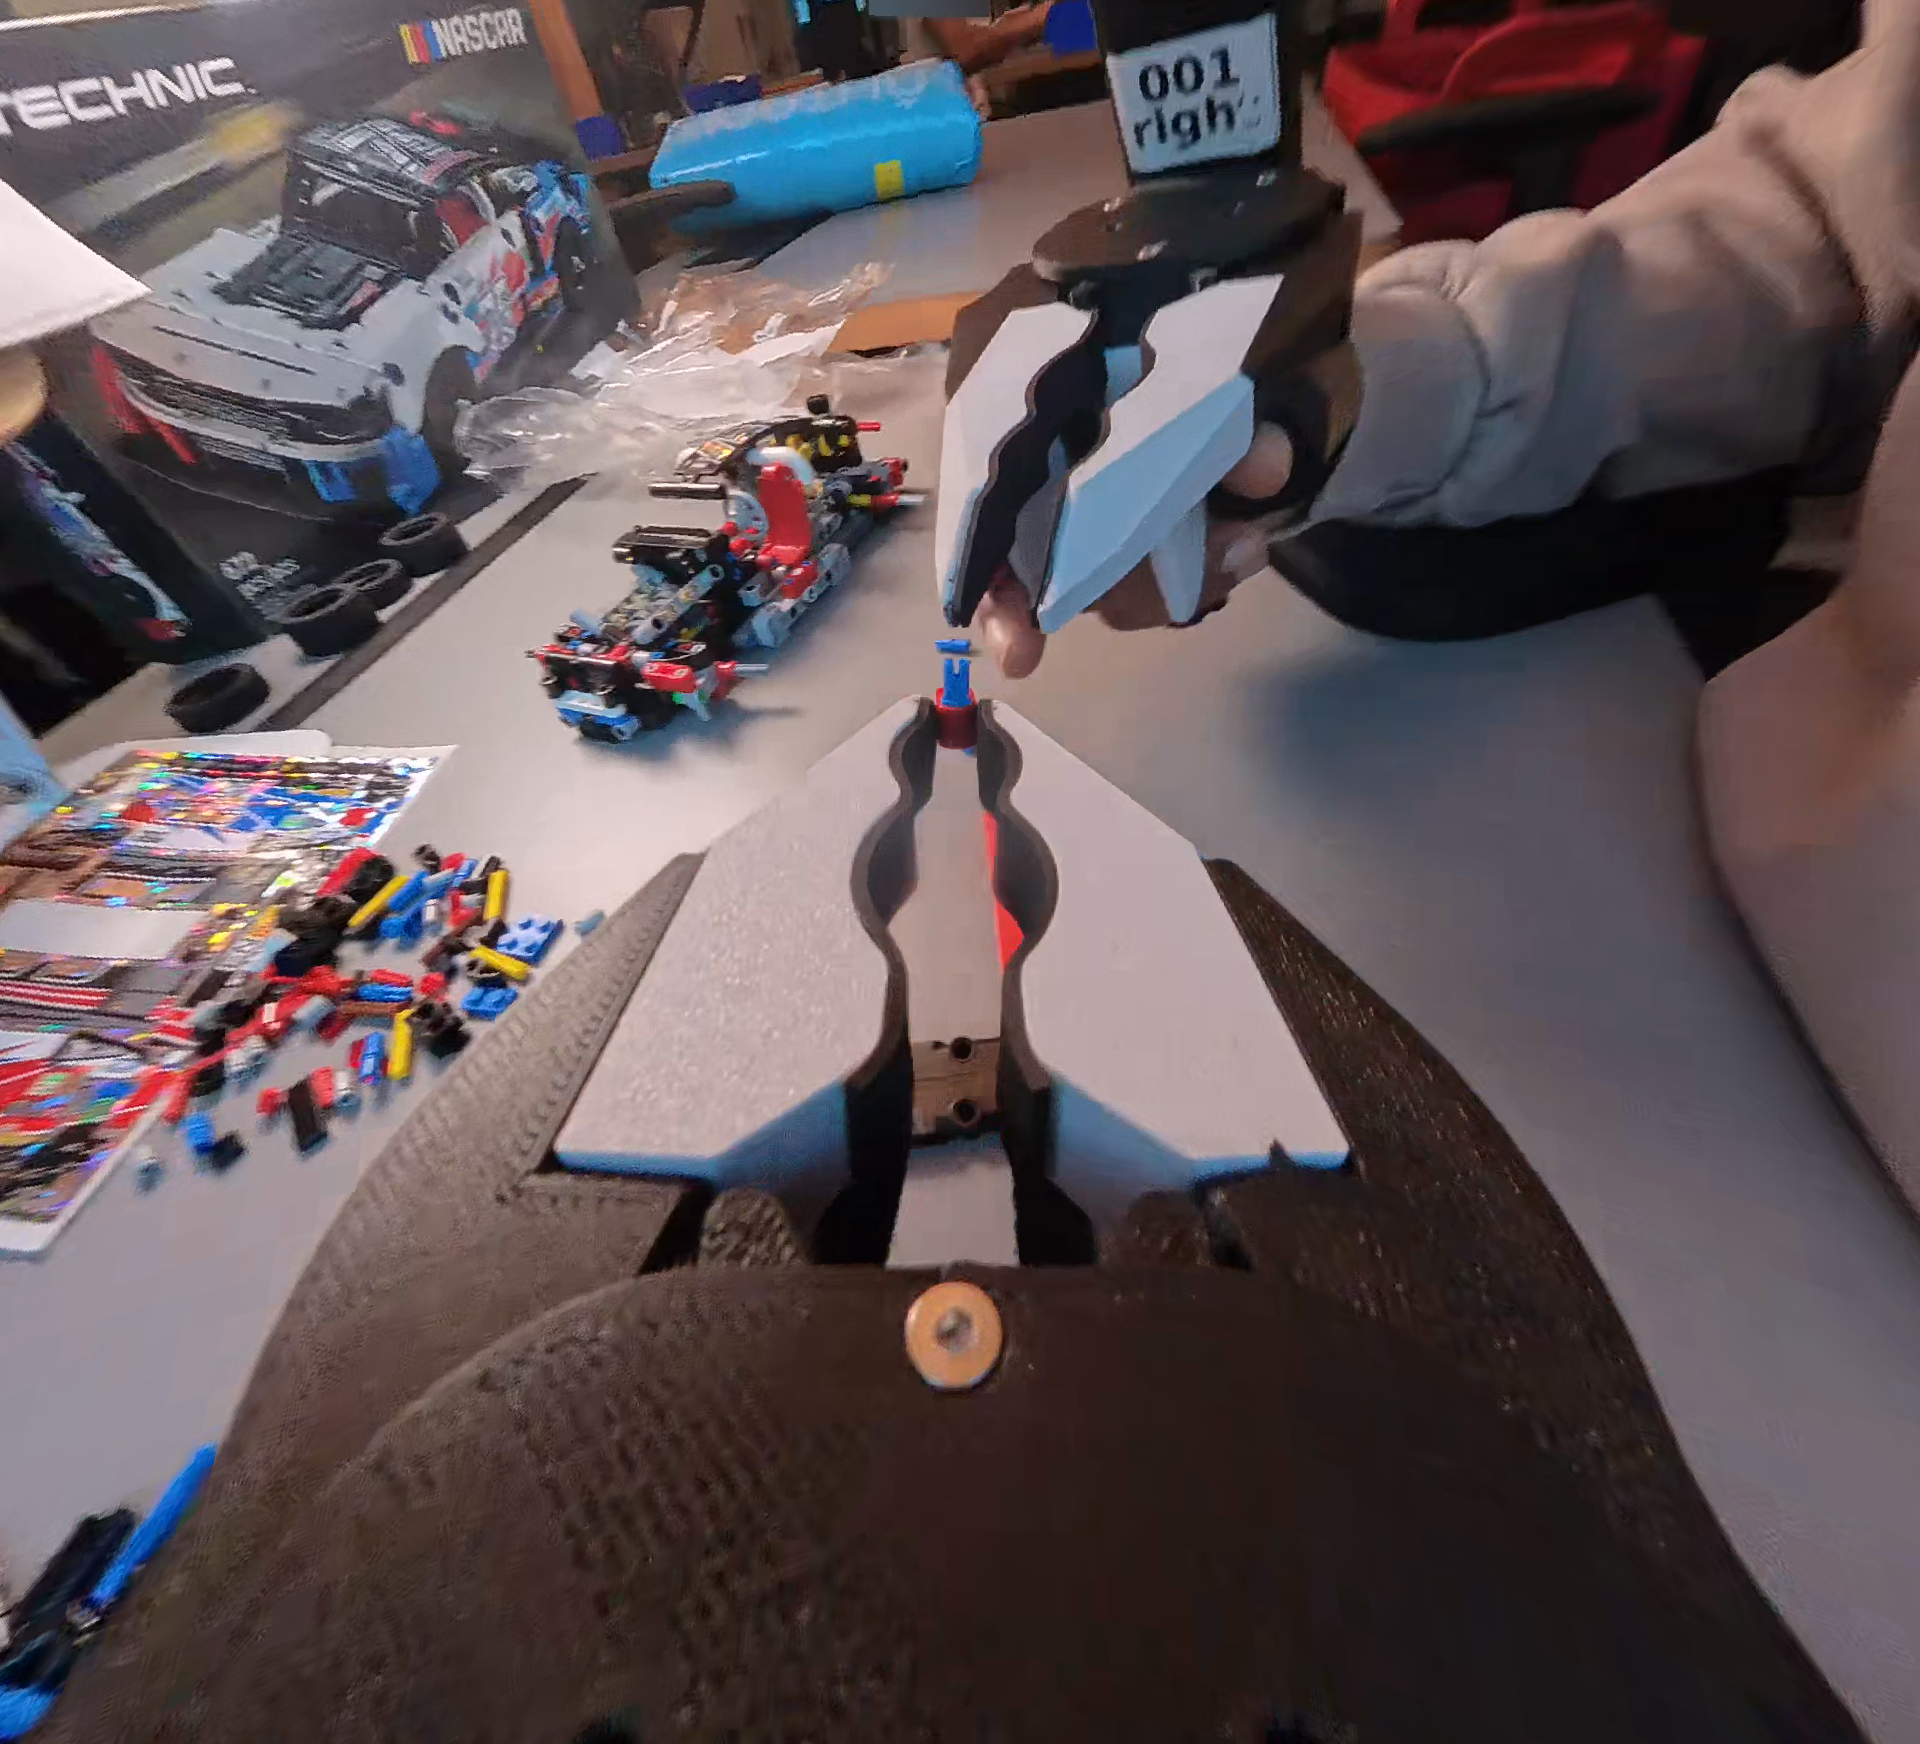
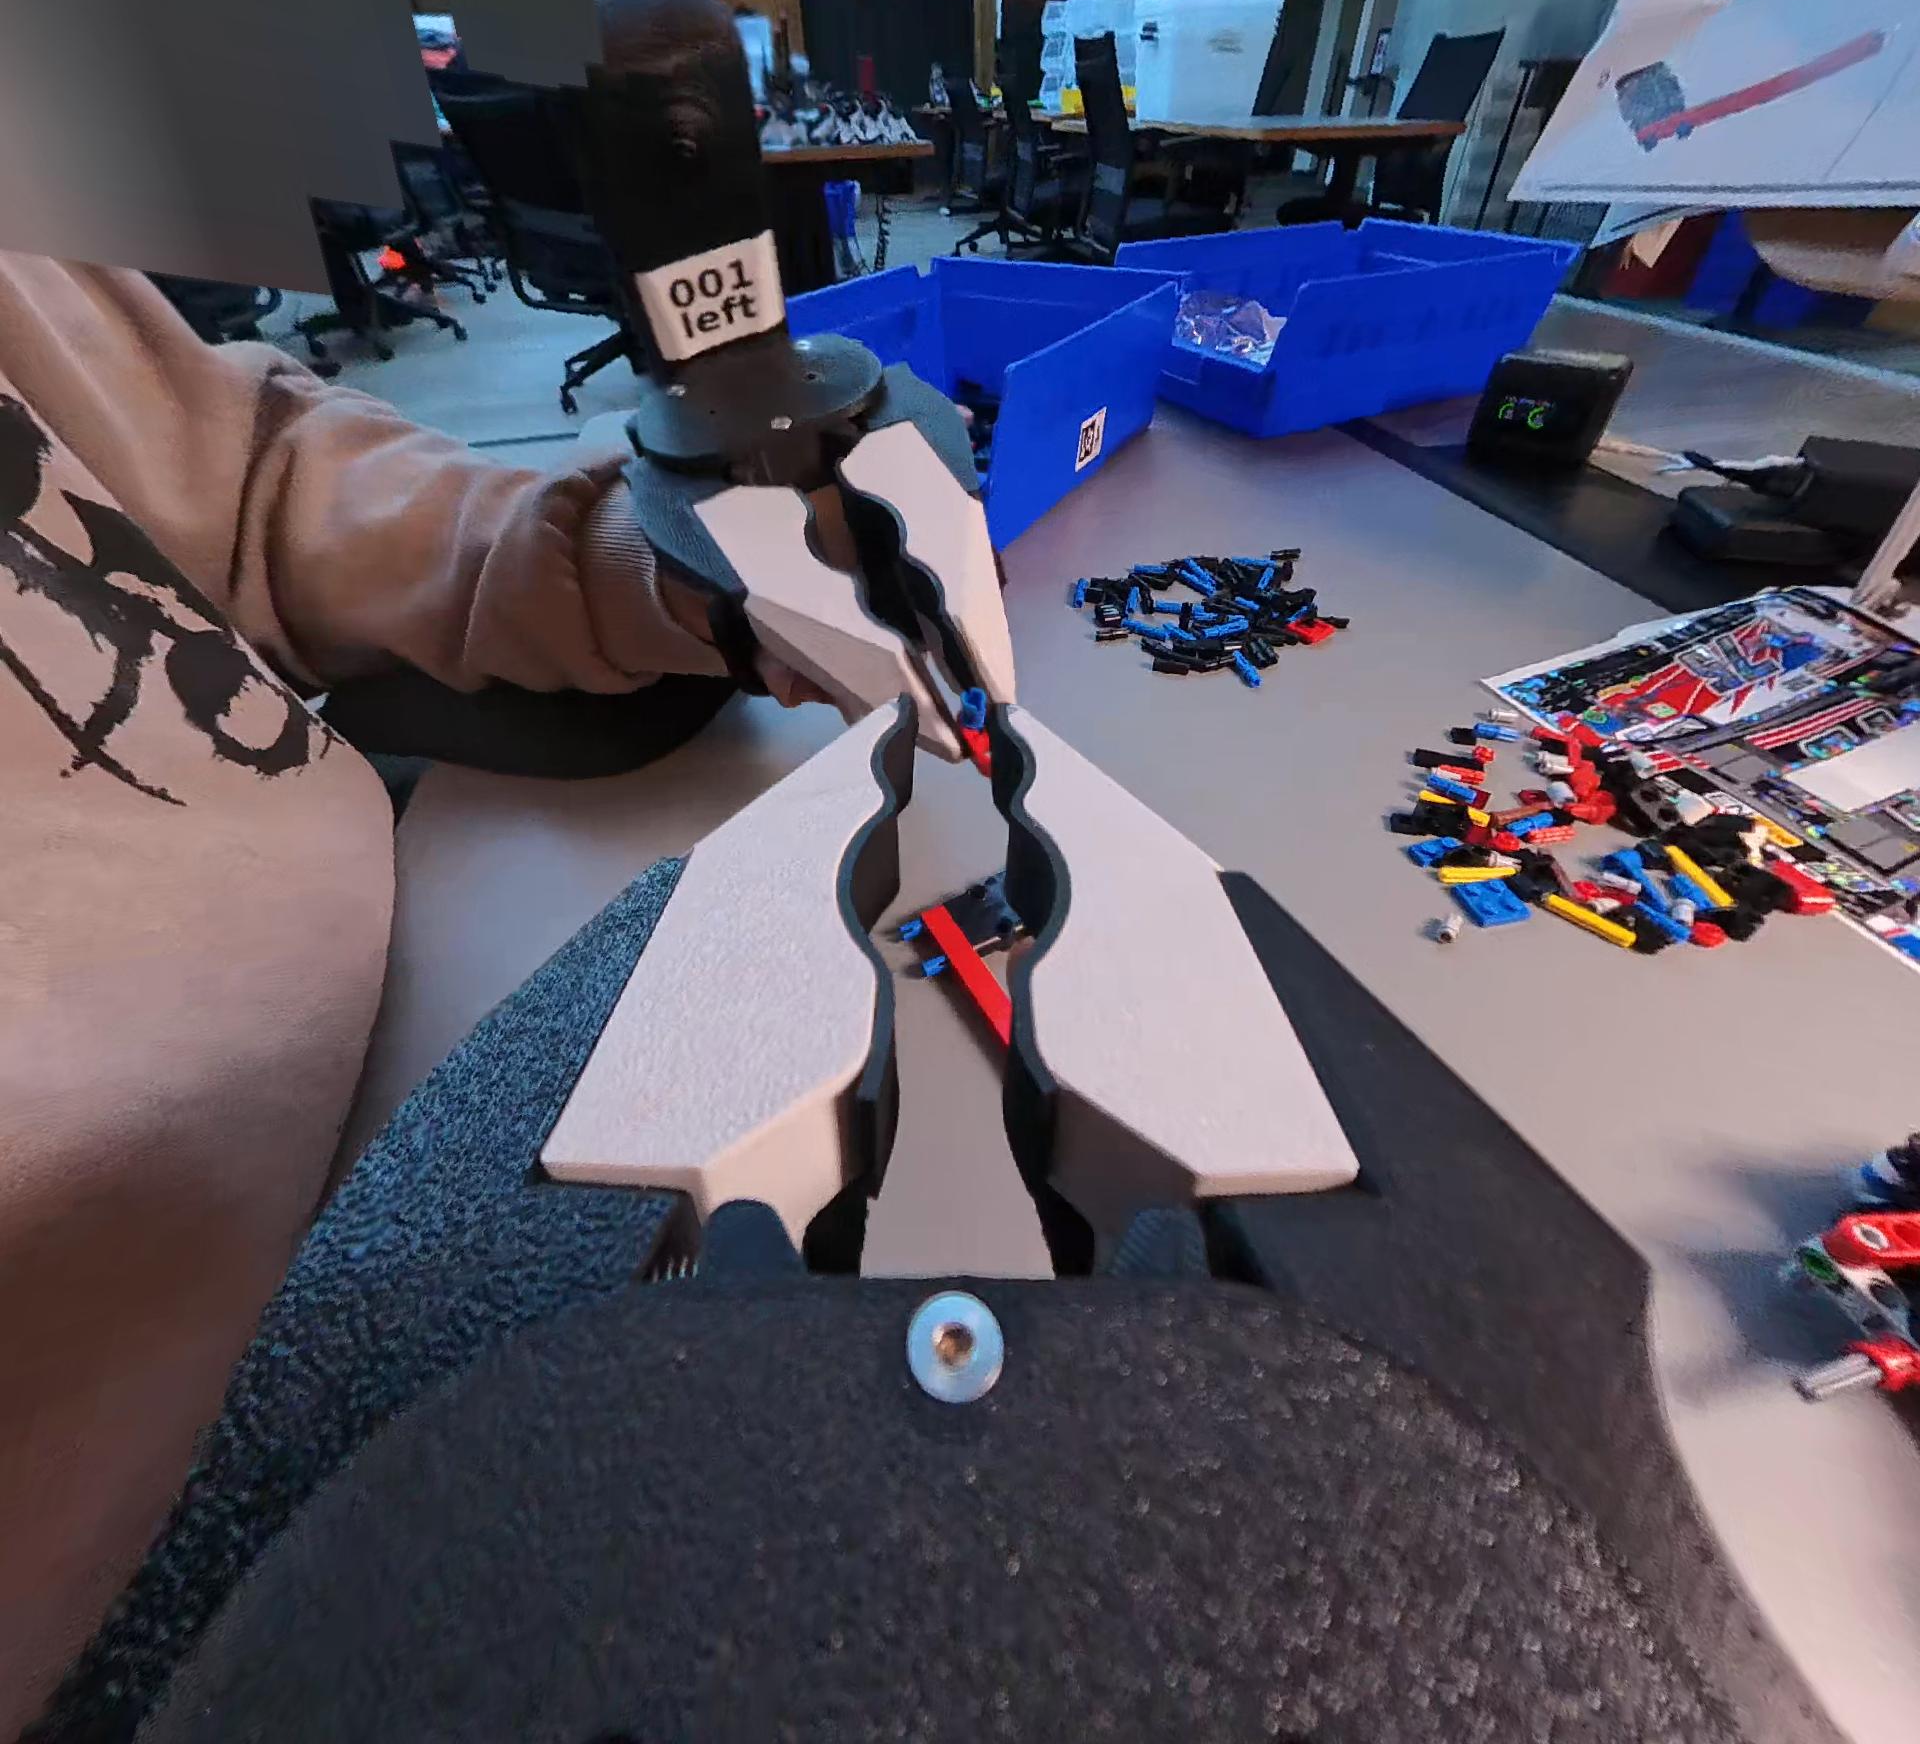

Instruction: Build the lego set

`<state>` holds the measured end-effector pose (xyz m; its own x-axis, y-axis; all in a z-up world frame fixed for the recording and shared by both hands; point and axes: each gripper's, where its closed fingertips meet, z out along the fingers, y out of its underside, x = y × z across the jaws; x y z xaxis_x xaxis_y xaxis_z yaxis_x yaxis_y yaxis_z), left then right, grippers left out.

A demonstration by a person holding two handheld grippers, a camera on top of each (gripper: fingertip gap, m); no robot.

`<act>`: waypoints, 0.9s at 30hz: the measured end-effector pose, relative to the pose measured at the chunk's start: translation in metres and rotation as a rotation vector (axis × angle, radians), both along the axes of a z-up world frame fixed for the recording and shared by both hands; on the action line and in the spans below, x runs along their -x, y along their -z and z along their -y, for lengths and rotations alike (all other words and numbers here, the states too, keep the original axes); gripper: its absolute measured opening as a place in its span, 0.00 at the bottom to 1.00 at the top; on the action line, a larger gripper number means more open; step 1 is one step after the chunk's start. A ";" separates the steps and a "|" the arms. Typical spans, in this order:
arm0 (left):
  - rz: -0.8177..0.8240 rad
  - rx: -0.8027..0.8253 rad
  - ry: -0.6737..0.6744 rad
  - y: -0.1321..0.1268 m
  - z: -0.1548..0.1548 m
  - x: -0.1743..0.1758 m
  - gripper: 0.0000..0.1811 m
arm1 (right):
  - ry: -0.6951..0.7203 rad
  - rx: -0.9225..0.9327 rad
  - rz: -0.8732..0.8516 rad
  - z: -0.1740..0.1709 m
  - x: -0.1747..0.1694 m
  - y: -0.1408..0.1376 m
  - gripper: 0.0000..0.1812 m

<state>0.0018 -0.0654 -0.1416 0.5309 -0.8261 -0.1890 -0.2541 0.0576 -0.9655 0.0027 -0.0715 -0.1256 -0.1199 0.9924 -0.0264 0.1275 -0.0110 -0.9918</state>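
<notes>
Left tongs closed on red piece with blue pin, right tongs slightly parted, holding nothing, just above, over grey table.

grippers: grey jaws, wavy black pads | body: black textured (one silver screw) | sleeves: tan

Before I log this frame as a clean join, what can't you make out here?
- Red piece, left wrist view: mostly hidden between the left gripper jaws.
- Right gripper hold, both views: blue pin too small.
- Red beam, right wrist view: ends covered.
</notes>
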 end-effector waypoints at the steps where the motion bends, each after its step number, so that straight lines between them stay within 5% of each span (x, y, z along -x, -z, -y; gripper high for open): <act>1: -0.054 -0.033 -0.034 0.004 -0.003 0.001 0.03 | 0.017 0.027 0.008 -0.001 0.002 0.000 0.06; 12: -0.219 -0.125 -0.123 0.013 -0.010 0.002 0.03 | 0.115 0.014 0.122 -0.014 0.012 0.022 0.01; 21: 0.269 0.029 0.039 -0.036 0.008 -0.004 0.06 | -0.252 0.837 -0.314 -0.011 -0.006 -0.039 0.01; 27: 0.331 0.004 0.031 -0.052 0.006 -0.009 0.11 | -0.333 0.982 -0.372 -0.006 -0.003 -0.044 0.00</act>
<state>0.0107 -0.0711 -0.0892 0.5380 -0.8429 -0.0072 0.0756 0.0568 -0.9955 0.0053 -0.0652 -0.0818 -0.5416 0.4756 -0.6932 -0.0344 -0.8364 -0.5470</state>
